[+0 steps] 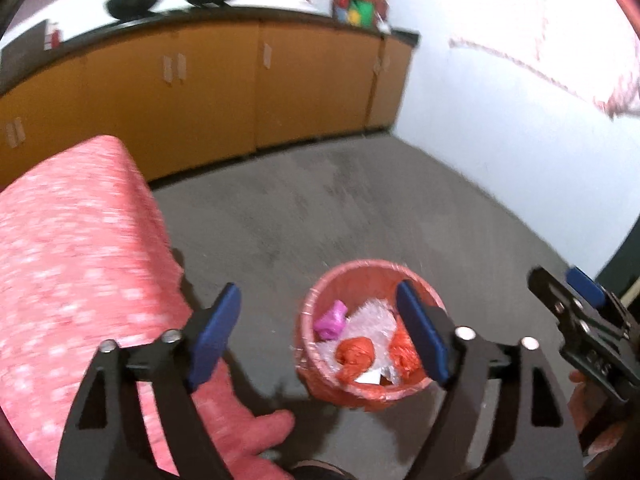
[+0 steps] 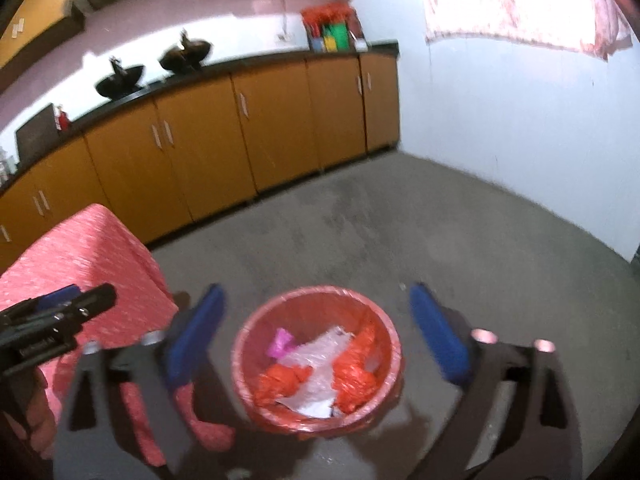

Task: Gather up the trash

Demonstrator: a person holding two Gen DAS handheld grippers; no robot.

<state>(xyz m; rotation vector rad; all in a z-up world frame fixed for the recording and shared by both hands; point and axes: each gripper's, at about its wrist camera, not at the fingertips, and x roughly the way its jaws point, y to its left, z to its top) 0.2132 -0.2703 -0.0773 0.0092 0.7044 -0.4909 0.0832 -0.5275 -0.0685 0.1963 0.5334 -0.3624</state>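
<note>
A red-lined trash bin (image 1: pixel 320 304) (image 2: pixel 256 320) stands on the grey floor. It holds orange bags (image 1: pixel 354 354) (image 2: pixel 280 384), a pink scrap (image 1: pixel 330 320) (image 2: pixel 282 342) and clear bubble wrap (image 2: pixel 320 364). My left gripper (image 1: pixel 320 336) is open and empty, above the bin's left side. My right gripper (image 2: pixel 316 332) is open and empty, straddling the bin from above. The right gripper also shows at the right edge of the left wrist view (image 1: pixel 568 292). The left gripper shows at the left of the right wrist view (image 2: pixel 72 300).
A table with a pink patterned cloth (image 1: pixel 68 248) (image 2: pixel 80 256) stands left of the bin. Orange cabinets (image 1: pixel 240 92) (image 2: pixel 240 136) with a dark counter run along the back. A white wall (image 1: pixel 500 120) is on the right. Grey floor (image 2: pixel 400 224) lies between.
</note>
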